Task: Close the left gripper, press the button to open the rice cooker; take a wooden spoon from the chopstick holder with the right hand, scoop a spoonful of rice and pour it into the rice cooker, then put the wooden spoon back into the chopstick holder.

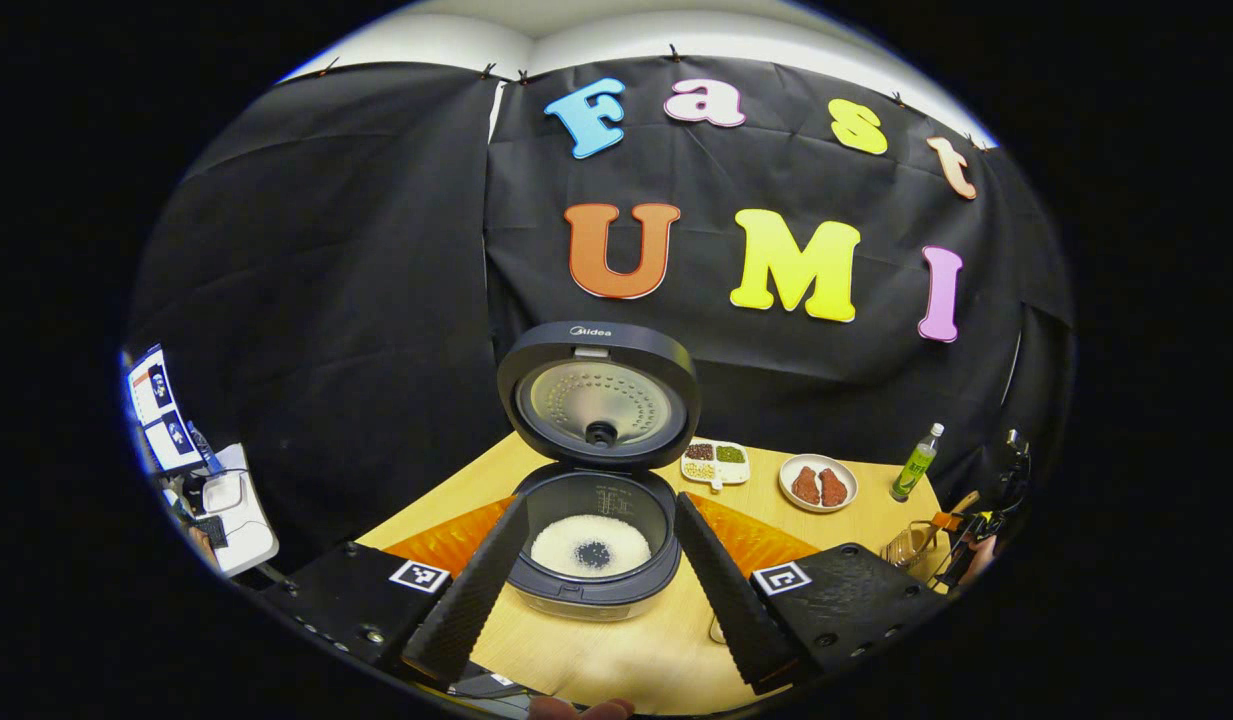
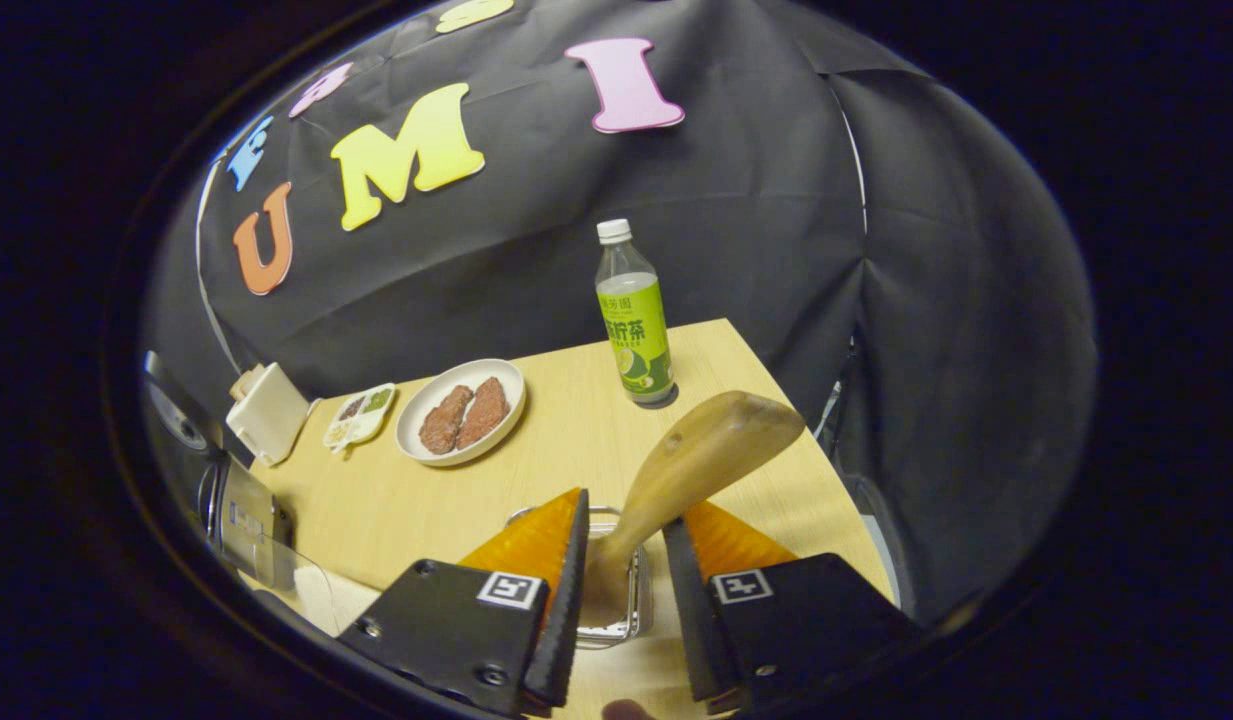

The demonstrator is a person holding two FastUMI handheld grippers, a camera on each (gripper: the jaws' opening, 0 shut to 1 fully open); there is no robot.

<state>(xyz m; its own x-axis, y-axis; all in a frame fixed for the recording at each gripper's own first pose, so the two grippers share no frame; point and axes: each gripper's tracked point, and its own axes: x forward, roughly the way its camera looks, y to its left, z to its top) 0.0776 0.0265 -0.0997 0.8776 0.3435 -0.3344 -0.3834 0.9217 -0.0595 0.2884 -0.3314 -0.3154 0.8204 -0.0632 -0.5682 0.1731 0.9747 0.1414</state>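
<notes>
Standing open-lidded on the pale wooden table (image 1: 616, 660), dark round rice cooker (image 1: 594, 560) with white rice in its pot, framed between the spread, empty fingers of the left gripper (image 1: 596, 640). Rising between the fingers of the right gripper (image 2: 626, 610), light wooden spoon (image 2: 696, 465), bowl up and tilted right, handle down in the clear square chopstick holder (image 2: 616, 620); fingers close beside the handle, contact unclear.
</notes>
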